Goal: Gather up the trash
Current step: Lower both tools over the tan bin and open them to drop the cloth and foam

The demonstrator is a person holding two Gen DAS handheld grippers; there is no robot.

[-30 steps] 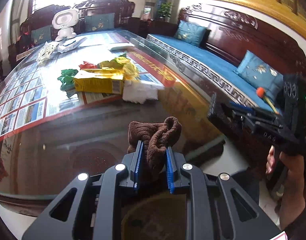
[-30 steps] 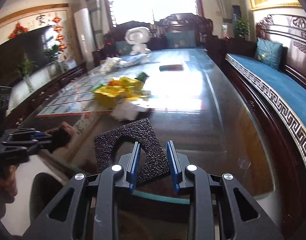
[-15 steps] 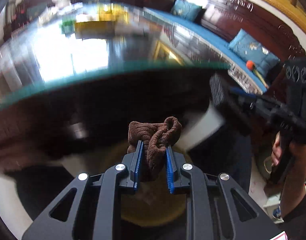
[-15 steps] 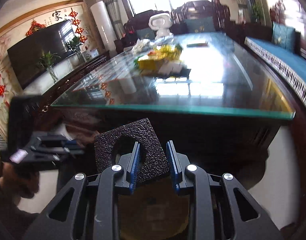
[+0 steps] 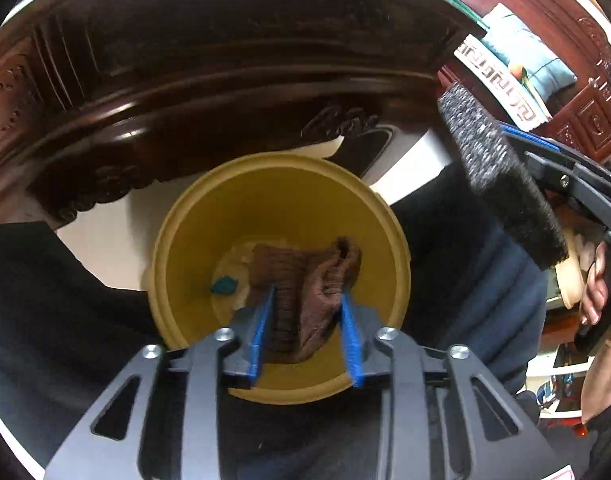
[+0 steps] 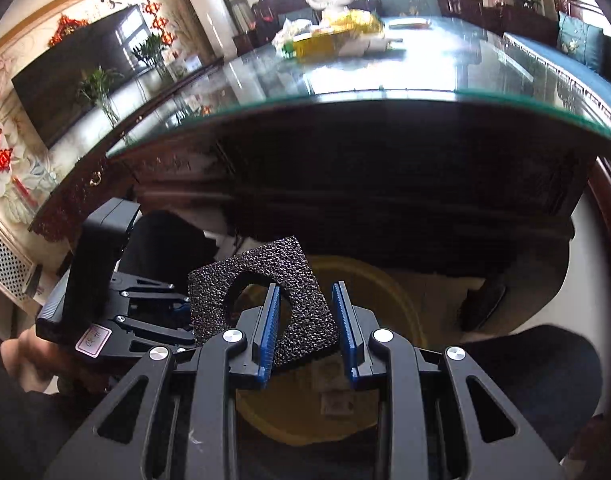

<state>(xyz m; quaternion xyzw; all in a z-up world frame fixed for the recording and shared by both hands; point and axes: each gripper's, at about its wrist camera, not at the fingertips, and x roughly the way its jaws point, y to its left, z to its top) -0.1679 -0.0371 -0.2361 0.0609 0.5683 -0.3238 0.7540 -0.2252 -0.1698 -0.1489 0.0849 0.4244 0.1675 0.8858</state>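
Observation:
A yellow bin (image 5: pixel 185 248) stands on the floor below the table edge. My left gripper (image 5: pixel 305 304) points down into it, jaws spread apart, with a brown cloth (image 5: pixel 301 280) loose between the blue pads. White scraps and a teal piece (image 5: pixel 224 285) lie at the bin's bottom. My right gripper (image 6: pixel 305 304) holds a black foam piece with a hole (image 6: pixel 301 320) between its pads, above the bin's rim (image 6: pixel 409 308). The foam (image 5: pixel 501 184) and right gripper also show at the right in the left wrist view.
A dark carved wooden table with a glass top (image 6: pixel 425 76) rises just beyond the bin. Yellow, white and green trash (image 6: pixel 337 36) lies on it farther back. A blue-cushioned bench (image 6: pixel 577 52) runs along the right. My dark-clad legs flank the bin.
Both grippers dropped from table height to above the bin. The left jaws have spread, loosening the brown cloth. The right gripper still carries the black foam.

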